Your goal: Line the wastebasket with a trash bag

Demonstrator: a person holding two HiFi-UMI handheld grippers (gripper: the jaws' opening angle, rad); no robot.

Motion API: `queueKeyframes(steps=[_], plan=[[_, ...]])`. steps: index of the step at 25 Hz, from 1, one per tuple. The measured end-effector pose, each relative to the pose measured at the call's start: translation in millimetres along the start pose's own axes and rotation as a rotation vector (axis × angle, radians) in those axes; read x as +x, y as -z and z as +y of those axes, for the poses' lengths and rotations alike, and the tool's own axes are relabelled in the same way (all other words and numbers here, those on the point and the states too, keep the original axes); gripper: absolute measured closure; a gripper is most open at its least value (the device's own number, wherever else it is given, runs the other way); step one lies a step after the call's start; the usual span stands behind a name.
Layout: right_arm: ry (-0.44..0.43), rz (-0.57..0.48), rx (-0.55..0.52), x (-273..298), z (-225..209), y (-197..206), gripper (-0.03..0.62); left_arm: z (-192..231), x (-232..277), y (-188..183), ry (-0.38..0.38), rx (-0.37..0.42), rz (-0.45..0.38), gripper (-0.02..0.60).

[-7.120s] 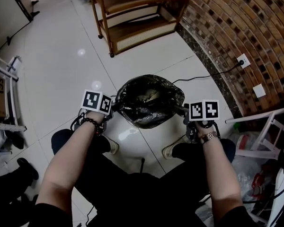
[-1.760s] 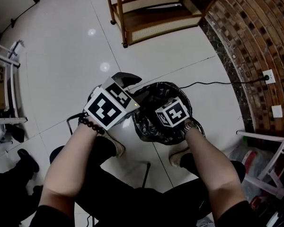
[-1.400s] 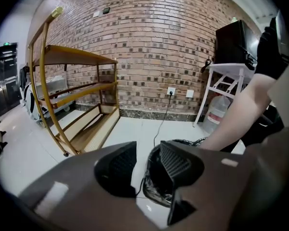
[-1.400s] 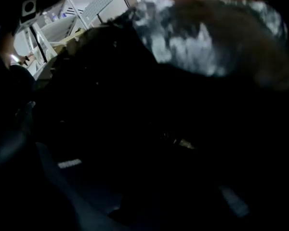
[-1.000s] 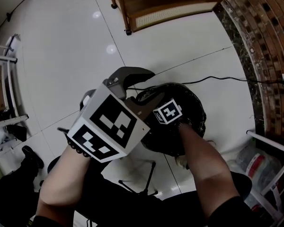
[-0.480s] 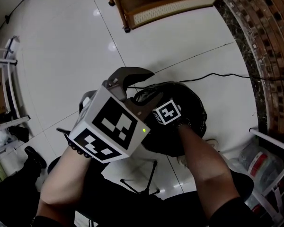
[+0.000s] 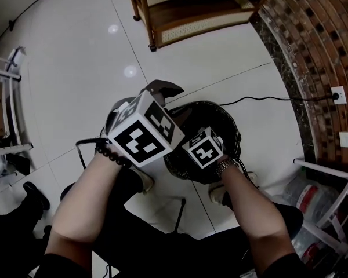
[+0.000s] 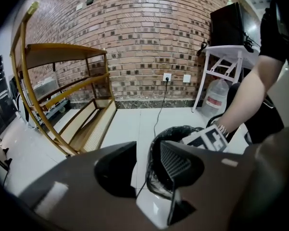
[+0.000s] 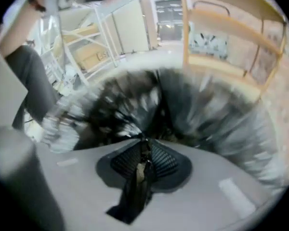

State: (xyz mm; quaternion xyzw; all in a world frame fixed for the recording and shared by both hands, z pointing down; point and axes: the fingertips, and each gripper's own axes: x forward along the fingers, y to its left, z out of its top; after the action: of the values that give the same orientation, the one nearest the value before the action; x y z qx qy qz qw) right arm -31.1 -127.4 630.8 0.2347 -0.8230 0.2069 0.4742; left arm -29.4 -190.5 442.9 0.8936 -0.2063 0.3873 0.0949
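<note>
The black wastebasket point(image 7: 229, 133) stands on the white tile floor, lined with a shiny black trash bag point(image 8: 160, 141) that wraps over its rim. My left gripper point(image 7: 173, 100) hovers open above the basket's left rim with nothing between its jaws; in the left gripper view point(image 8: 148, 146) the rim shows through the gap. My right gripper point(image 9: 144, 146) points down into the basket, and its marker cube point(image 7: 204, 149) sits over the opening. Its jaws have just been opening and stand a narrow slit apart; the blurred bag wall point(image 9: 135, 105) fills the view ahead, and nothing is clearly pinched.
A wooden shelf rack point(image 7: 185, 10) stands beyond the basket, a brick wall point(image 7: 313, 39) to the right. A black cord point(image 7: 261, 100) runs across the floor to a wall outlet point(image 7: 338, 93). White racks point(image 7: 6, 97) stand left; a white frame with bags point(image 7: 325, 213) is at lower right.
My right gripper has risen from deep inside the basket toward its rim, and its cube looks larger. The left gripper has stayed above the left rim.
</note>
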Motion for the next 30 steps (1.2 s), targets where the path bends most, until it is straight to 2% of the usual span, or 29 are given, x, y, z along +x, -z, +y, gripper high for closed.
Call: queueKeyframes(steps=[3, 5, 8, 10, 11, 12, 14, 17, 22, 30], plan=[[0.036, -0.058, -0.068, -51.1, 6.1, -16.7, 0.533, -9.9, 14.9, 25.9, 0.025, 0.000, 0.090, 0.417], [0.115, -0.132, -0.075, -92.6, -3.6, -24.8, 0.533, -14.8, 27.8, 46.9, 0.041, -0.016, 0.145, 0.411], [0.299, -0.215, 0.005, -142.7, -42.5, -16.9, 0.531, -15.0, 42.7, 74.5, 0.040, -0.073, 0.197, 0.362], [0.348, -0.205, 0.104, -152.6, -65.0, 5.0, 0.442, -9.8, 43.8, 93.6, 0.007, -0.124, 0.243, 0.331], [0.345, -0.189, 0.156, -151.5, -71.8, 18.2, 0.396, -9.2, 44.0, 101.8, -0.005, -0.150, 0.264, 0.324], [0.337, -0.172, 0.199, -148.7, -76.5, 30.6, 0.385, -11.3, 45.6, 108.2, -0.006, -0.174, 0.278, 0.319], [0.327, -0.141, 0.255, -141.2, -81.2, 50.1, 0.385, -19.0, 52.0, 116.7, 0.008, -0.196, 0.298, 0.319], [0.309, -0.111, 0.307, -127.0, -85.0, 70.9, 0.387, -32.3, 70.5, 124.0, 0.052, -0.181, 0.306, 0.325], [0.311, -0.124, 0.385, -122.2, -93.6, 88.5, 0.525, -38.8, 89.1, 131.0, 0.084, -0.184, 0.325, 0.385], [0.313, -0.168, 0.442, -129.3, -88.5, 92.4, 0.523, -15.6, 94.8, 127.4, 0.009, -0.180, 0.342, 0.410]])
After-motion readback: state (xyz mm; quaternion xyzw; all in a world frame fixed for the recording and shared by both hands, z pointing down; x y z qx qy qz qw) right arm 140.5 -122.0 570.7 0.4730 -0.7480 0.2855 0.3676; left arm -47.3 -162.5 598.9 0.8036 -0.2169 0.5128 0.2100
